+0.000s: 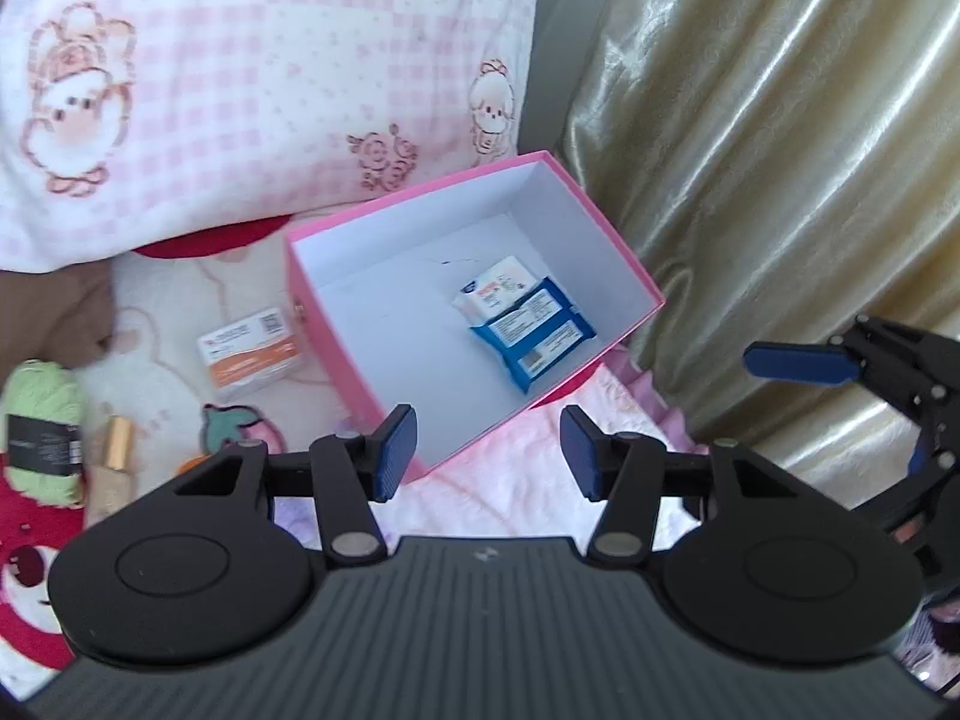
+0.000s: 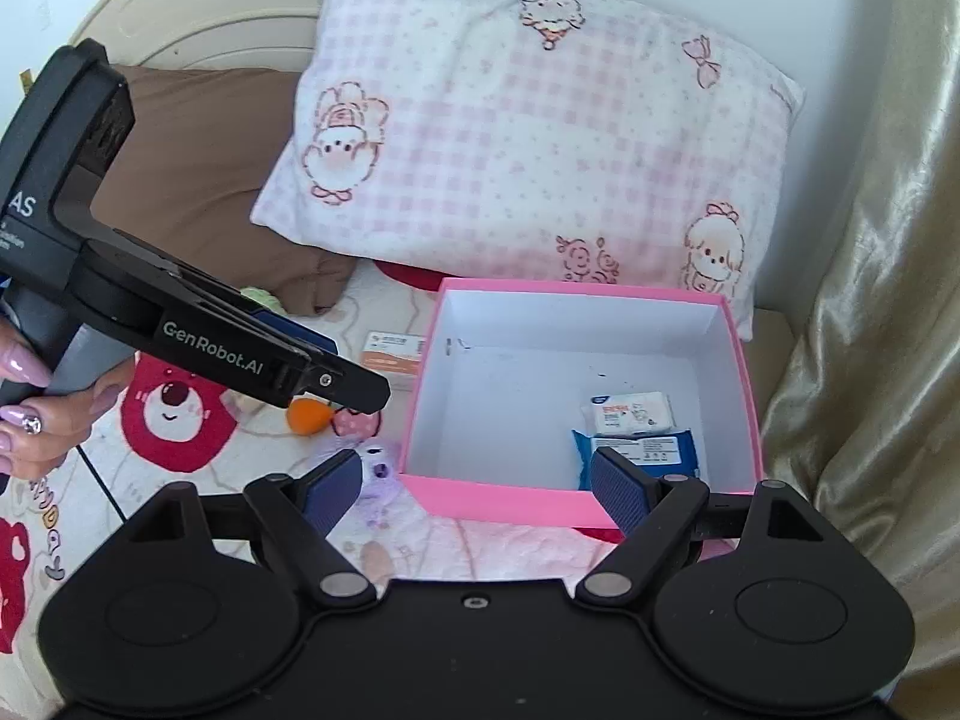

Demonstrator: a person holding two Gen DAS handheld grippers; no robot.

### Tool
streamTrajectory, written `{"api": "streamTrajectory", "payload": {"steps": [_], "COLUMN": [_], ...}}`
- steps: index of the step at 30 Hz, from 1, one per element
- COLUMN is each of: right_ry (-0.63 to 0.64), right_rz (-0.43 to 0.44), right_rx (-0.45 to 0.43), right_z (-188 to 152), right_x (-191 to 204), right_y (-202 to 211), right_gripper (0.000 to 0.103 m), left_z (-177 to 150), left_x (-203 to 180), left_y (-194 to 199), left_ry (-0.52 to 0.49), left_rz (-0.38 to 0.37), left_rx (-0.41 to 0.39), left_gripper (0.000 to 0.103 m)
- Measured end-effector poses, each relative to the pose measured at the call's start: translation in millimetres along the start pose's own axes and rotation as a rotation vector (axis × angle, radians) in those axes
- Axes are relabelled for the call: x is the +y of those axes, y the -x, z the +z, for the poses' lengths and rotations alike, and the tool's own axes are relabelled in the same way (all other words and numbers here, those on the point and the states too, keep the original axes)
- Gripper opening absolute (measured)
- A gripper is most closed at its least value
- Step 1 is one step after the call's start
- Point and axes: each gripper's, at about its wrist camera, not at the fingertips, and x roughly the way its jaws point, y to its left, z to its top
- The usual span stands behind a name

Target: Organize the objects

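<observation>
Bed scene. Left: green yarn ball [image 1: 42, 420] and orange-white packet [image 1: 252, 354] lie on the bedspread [image 1: 510, 480]. Centre: left hand-held gripper [image 1: 489, 450], jaws parted, nothing between them. Right: open pink box [image 2: 504, 507] holding a white packet [image 2: 630, 411] touching a blue packet [image 2: 660, 450]; right hand-held gripper [image 2: 477, 489], jaws wide, empty, above the box's near wall.

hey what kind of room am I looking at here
Probably a bedroom, on a bed: a pink checked pillow lies against a cream headboard, over a cartoon-print bedsheet, with a gold curtain alongside.
</observation>
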Motion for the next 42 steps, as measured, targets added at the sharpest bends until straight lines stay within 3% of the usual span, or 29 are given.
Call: {"api": "streamTrajectory", "payload": {"steps": [8, 15, 21, 26, 30, 39, 42], "right_ry": [0.074, 0.107, 0.138, 0.115, 0.062, -0.016, -0.05], "right_rz": [0.088, 0.149, 0.178, 0.16, 0.193, 0.169, 0.134], "right_rx": [-0.044, -0.066, -0.064, -0.073, -0.07, -0.085, -0.157], "right_z": [-4, -14, -34, -50, -62, -77, -84], "right_x": [49, 79, 100, 111, 114, 113, 108], "right_y": [22, 17, -11, -48, -85, -151, -163], "right_gripper": [0.086, 0.087, 0.087, 0.087, 0.087, 0.087, 0.087], "left_z": [-28, -48, -67, -79, -86, -108, -115], "left_x": [35, 53, 70, 82, 95, 131, 139], "left_y": [59, 74, 55, 35, 18, -26, -40], "left_ry": [-0.017, -0.012, 0.009, 0.014, 0.027, 0.143, 0.167], "left_rz": [0.114, 0.126, 0.093, 0.066, 0.057, 0.037, 0.08], "left_rx": [-0.01, 0.004, 0.034, 0.027, 0.017, 0.003, -0.011], "left_gripper": [0.053, 0.054, 0.054, 0.054, 0.054, 0.055, 0.055]}}
